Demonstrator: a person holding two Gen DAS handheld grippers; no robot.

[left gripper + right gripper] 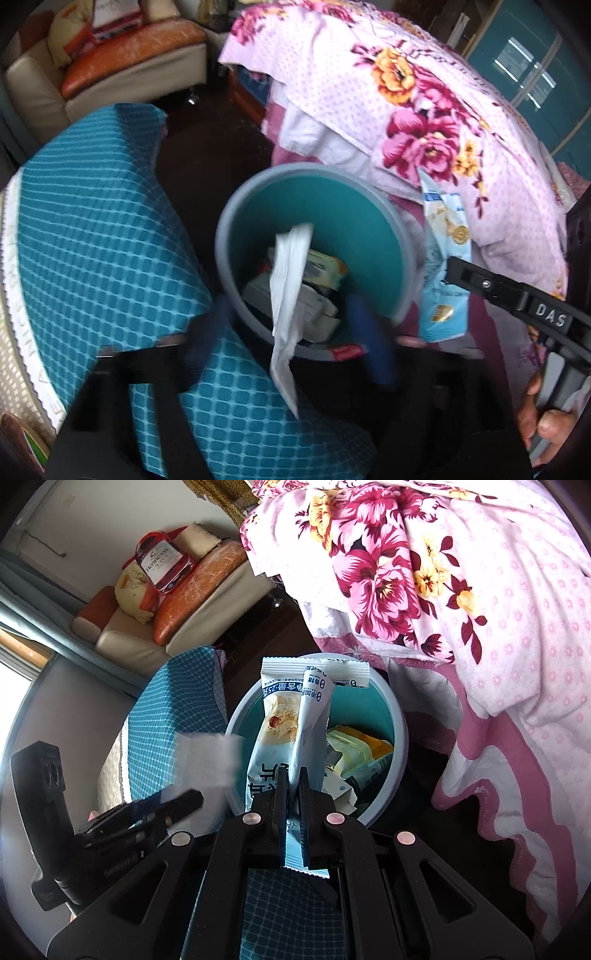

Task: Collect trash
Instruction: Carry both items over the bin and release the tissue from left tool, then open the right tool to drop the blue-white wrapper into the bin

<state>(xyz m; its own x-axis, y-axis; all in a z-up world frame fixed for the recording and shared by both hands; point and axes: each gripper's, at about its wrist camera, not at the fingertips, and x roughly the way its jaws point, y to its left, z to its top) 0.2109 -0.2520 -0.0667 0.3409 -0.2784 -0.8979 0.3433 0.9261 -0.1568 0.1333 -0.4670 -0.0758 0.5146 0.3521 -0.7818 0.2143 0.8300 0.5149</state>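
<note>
A round grey bin [236, 206] with a teal inside stands on the dark floor and holds several wrappers and boxes; it also shows in the right wrist view [400, 734]. My left gripper [295, 325] is open, its blue fingers [376, 339] blurred wide apart, and a white tissue [290, 288] hangs loose between them over the bin. In the right wrist view the left gripper [184, 801] and blurred tissue [208, 760] are at the left. My right gripper [292, 775] is shut on a light-blue snack wrapper [288, 716] over the bin; the wrapper also shows in the left wrist view [445, 266].
A teal checked cushion seat [92, 240] sits left of the bin. A bed with a pink floral quilt [424, 122] hangs over the right side. A beige sofa [122, 70] with orange cushions stands at the back. A hand [543, 428] grips the right gripper's handle.
</note>
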